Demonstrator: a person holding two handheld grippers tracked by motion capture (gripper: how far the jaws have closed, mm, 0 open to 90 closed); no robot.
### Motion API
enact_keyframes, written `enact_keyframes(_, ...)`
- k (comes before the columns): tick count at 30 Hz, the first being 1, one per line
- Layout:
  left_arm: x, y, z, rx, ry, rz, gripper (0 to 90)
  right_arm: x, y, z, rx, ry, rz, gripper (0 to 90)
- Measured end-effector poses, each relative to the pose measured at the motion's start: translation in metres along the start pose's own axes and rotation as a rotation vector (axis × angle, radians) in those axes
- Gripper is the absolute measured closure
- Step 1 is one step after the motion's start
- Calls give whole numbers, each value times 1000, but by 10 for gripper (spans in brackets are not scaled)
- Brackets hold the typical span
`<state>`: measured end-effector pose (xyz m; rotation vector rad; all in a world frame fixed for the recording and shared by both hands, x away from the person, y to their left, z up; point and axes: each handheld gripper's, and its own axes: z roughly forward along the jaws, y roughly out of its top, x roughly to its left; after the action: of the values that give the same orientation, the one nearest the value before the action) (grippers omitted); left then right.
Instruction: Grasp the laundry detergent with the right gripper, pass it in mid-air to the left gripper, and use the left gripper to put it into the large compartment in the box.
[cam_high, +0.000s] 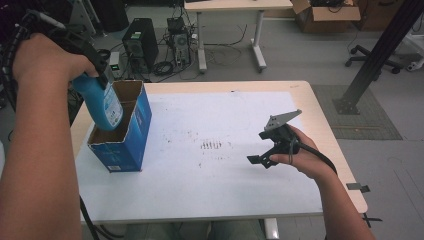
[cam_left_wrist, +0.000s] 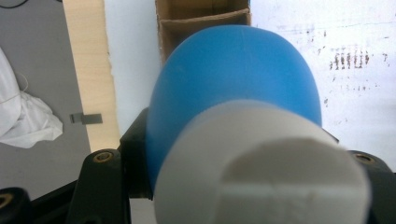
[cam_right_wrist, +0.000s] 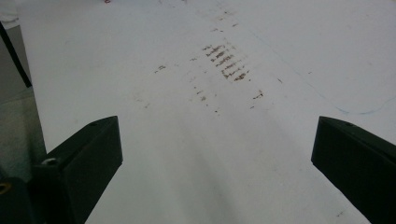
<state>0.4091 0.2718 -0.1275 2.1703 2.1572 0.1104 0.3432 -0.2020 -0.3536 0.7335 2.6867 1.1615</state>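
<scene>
Right up against the lens in the left gripper view is the blue bottle (cam_left_wrist: 233, 79) with its white cap (cam_left_wrist: 261, 163), clamped between the left gripper's (cam_high: 102, 70) jaws. Up in the high view's upper left, that bottle hangs bottom-down, partly inside the open blue cardboard box (cam_high: 131, 135) standing on the white table (cam_high: 210, 190). Over at centre right, the right gripper (cam_high: 262, 160) hovers low above the tabletop, jaws wide apart, gripping nothing, near some brown smudges (cam_high: 211, 145).
</scene>
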Motion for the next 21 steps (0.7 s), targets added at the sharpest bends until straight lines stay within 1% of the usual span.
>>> enact_keyframes(2,1,0,4,3,0,2,384,0,0,0,0,0,-1,22)
enact_keyframes(3,0,1,8,12,3,4,384,0,0,0,-1,1,-1,22)
enact_keyframes(6,0,1,12,16,3,6,384,0,-1,1,-4,7,-1,23)
enact_keyframes(11,1,2,23,25,-7,3,384,1,-1,1,-3,7,-1,22)
enact_keyframes(16,1,1,29,28,0,8,384,1,-1,1,-2,9,-1,23)
enact_keyframes(21,2,1,36,30,-1,-1,384,0,-1,1,-2,7,0,22)
